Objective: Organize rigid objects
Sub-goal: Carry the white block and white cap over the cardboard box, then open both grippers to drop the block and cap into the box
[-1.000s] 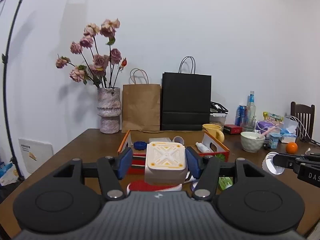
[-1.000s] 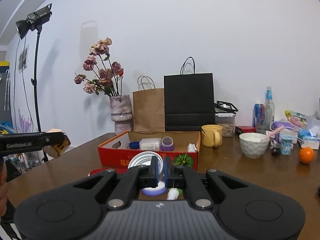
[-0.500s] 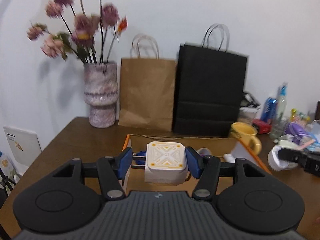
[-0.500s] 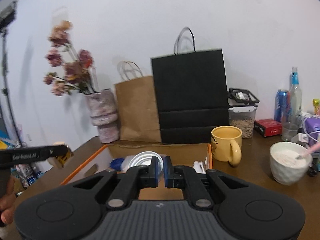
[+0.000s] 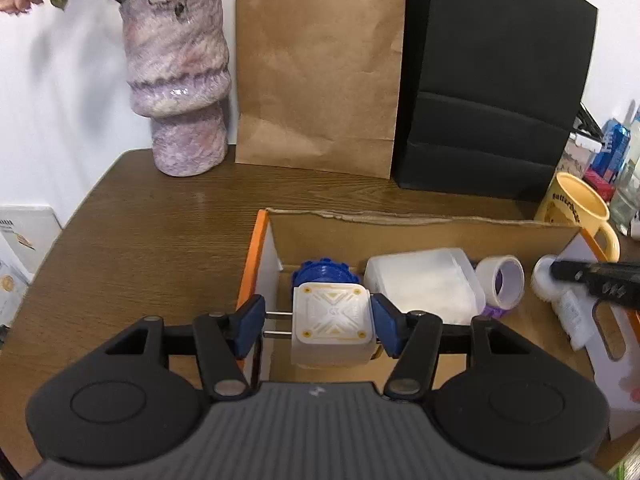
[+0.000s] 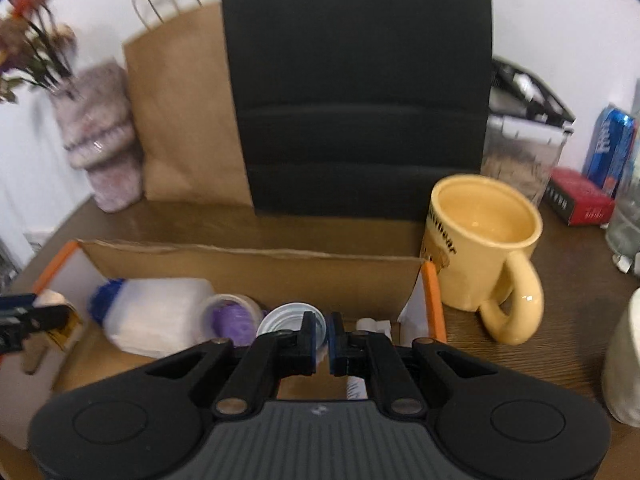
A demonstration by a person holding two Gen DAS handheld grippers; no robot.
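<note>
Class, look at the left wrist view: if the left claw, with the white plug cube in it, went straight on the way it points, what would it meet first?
Probably the blue ridged object in the cardboard box, directly beyond the white plug cube in the left claw; depth is uncertain.

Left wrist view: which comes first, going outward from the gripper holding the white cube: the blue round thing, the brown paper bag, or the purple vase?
From the left gripper, shut on the white cube:
1. Blue round thing, in the box just behind the cube.
2. Purple vase, far left on the table.
3. Brown paper bag, by the wall, right of the vase.
The vase and bag are nearly level; their order is too close to call.
</note>
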